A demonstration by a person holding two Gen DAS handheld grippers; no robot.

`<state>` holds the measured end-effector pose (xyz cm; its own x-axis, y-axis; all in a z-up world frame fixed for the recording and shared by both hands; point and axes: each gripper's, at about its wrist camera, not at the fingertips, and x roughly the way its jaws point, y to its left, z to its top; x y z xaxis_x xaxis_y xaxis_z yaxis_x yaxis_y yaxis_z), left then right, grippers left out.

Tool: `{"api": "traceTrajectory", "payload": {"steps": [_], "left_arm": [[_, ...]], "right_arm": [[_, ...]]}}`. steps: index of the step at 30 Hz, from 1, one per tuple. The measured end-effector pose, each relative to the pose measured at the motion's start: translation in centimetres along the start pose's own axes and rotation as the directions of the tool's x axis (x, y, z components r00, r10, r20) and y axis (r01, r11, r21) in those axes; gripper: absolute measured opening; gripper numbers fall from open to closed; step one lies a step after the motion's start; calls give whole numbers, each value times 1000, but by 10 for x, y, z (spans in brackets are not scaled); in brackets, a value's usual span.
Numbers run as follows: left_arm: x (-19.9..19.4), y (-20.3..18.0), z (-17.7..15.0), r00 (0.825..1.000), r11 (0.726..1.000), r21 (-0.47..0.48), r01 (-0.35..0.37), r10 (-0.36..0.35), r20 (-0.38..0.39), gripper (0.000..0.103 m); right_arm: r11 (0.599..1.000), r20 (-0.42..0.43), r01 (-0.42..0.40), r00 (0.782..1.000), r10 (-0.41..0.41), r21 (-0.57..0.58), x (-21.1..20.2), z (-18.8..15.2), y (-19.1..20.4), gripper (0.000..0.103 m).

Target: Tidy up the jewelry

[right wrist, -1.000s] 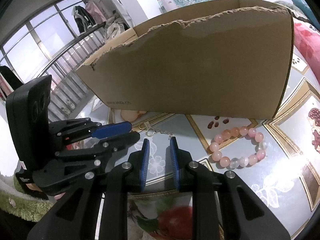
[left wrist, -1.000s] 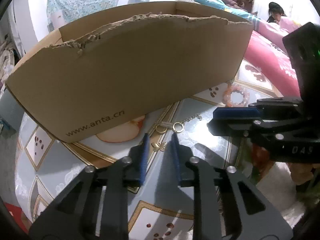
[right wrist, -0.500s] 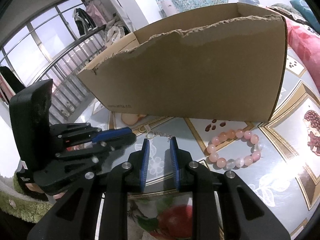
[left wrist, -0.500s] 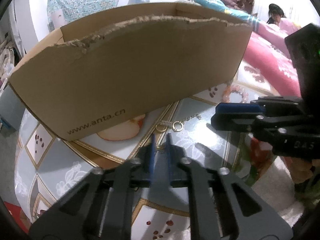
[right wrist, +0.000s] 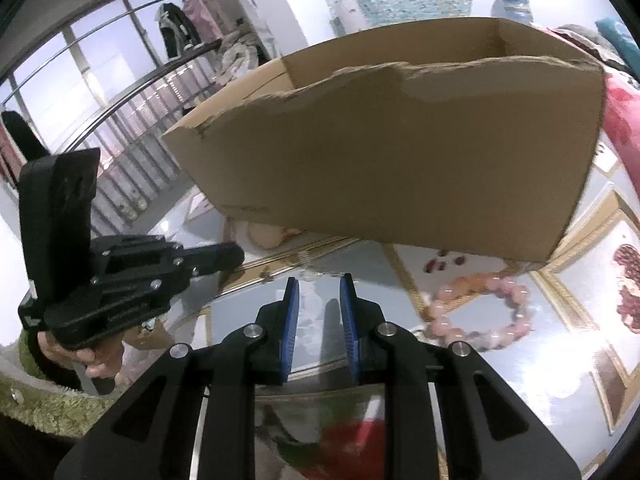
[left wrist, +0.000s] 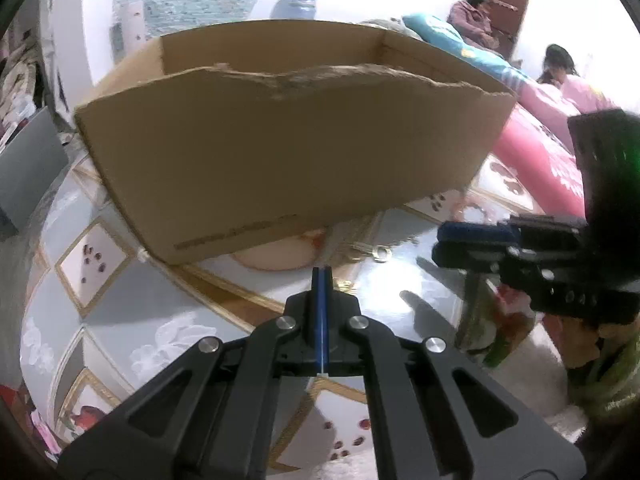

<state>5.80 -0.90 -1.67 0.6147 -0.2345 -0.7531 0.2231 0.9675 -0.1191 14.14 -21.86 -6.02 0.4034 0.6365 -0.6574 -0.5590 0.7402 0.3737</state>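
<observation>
A torn cardboard box (left wrist: 288,152) stands on the patterned table (left wrist: 120,304); it also shows in the right wrist view (right wrist: 400,152). My left gripper (left wrist: 321,274) is fully shut just in front of the box, where a small gold butterfly charm lay; the charm is hidden now. A gold chain with a ring clasp (left wrist: 378,254) lies just beyond its tips. My right gripper (right wrist: 319,284) is open and empty above the table. A pink bead bracelet (right wrist: 480,308) lies to its right. The left gripper also shows in the right wrist view (right wrist: 224,258).
A pink quilt (left wrist: 548,160) lies on the right past the table. Two people sit at the far right (left wrist: 560,76). A window with railings (right wrist: 100,92) is on the left. The table edge runs along the near side.
My left gripper closed from open to fully shut around where the butterfly charm lay and lifted slightly. My right gripper drew back and rose a little, staying open.
</observation>
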Motion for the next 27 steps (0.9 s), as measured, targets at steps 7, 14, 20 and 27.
{"api": "traceTrajectory", "payload": {"steps": [7, 14, 20, 27], "left_arm": [[-5, 23, -1, 999, 998, -65, -23, 25, 21, 2], [-8, 38, -6, 999, 995, -96, -10, 13, 32, 7], [-9, 40, -7, 999, 997, -80, 2, 1, 43, 7], [-10, 41, -8, 999, 997, -74, 11, -7, 51, 7]], "right_arm": [[995, -16, -26, 1000, 24, -97, 23, 6, 33, 21], [965, -17, 70, 997, -76, -253, 47, 2, 61, 21], [949, -40, 83, 994, -99, -304, 48, 1, 64, 20], [953, -113, 31, 991, -68, -302, 46, 10, 57, 8]]}}
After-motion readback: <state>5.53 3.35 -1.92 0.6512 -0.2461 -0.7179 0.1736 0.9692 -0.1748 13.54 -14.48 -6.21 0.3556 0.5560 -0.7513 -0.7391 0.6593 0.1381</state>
